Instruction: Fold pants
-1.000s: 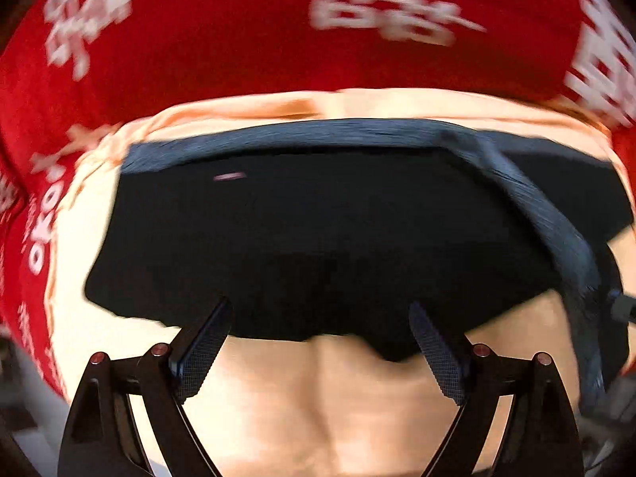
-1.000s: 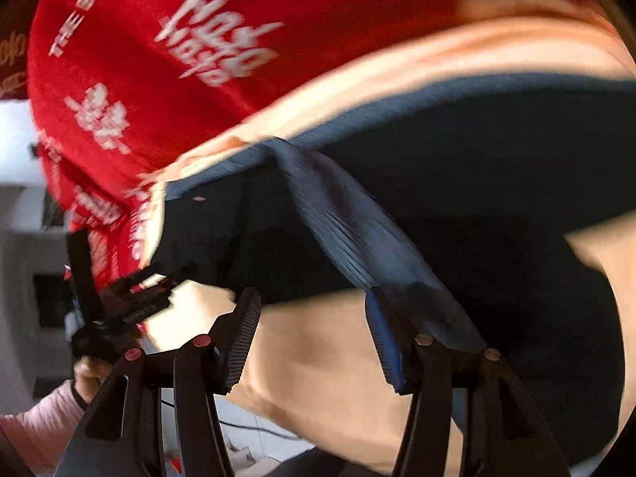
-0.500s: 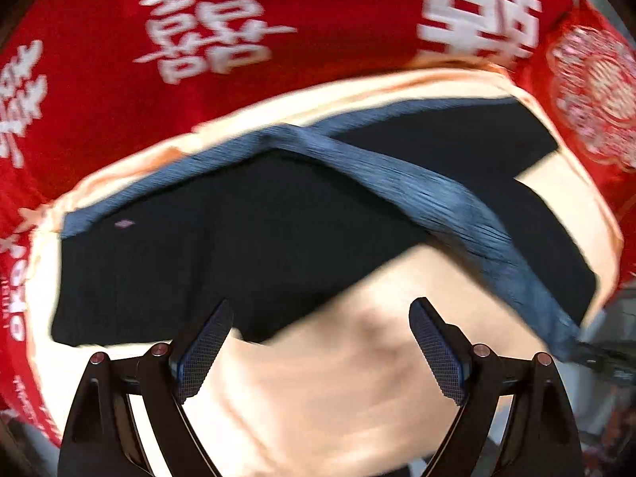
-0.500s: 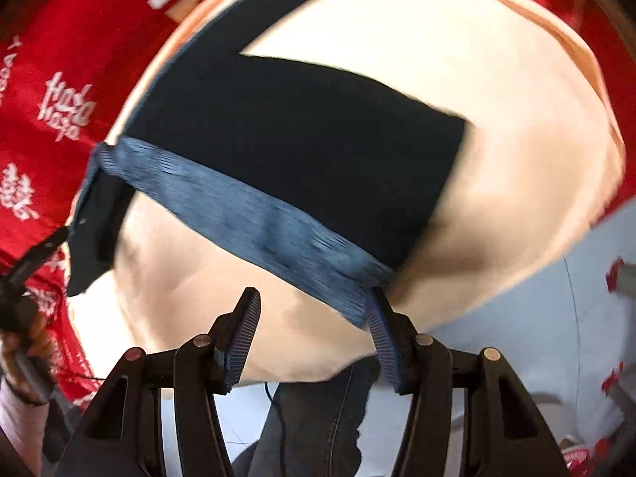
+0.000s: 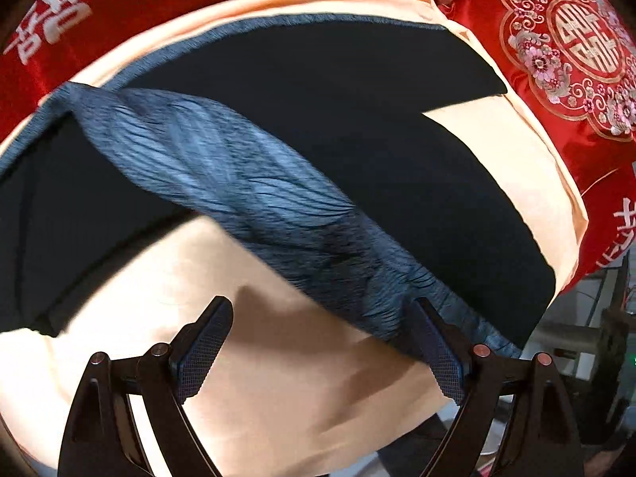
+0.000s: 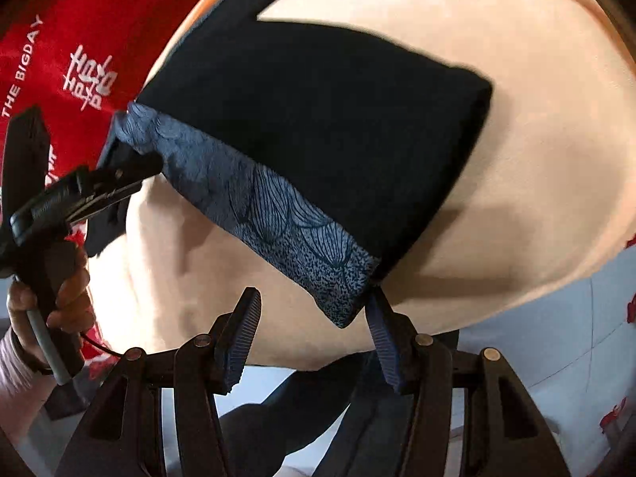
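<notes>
Dark navy pants (image 5: 357, 127) with a blue leaf-patterned waistband (image 5: 246, 198) lie folded on a peach cloth (image 5: 278, 377). My left gripper (image 5: 322, 351) is open, its right finger touching the waistband's near end. In the right wrist view the pants (image 6: 318, 119) lie as a dark block, with the waistband (image 6: 278, 222) along the near edge. My right gripper (image 6: 314, 338) is open with the waistband's corner between its fingers. The left gripper (image 6: 119, 187) also shows there, at the waistband's far left end.
A red cover with white characters (image 5: 564, 39) lies under the peach cloth and around it (image 6: 59, 59). The peach cloth's near edge (image 6: 437, 326) hangs over the front. Pale floor (image 6: 556, 357) and the person's jeans (image 6: 318, 417) lie below.
Both grippers moved in close to the waistband's ends. The left view swung right along the waistband. Both stayed open.
</notes>
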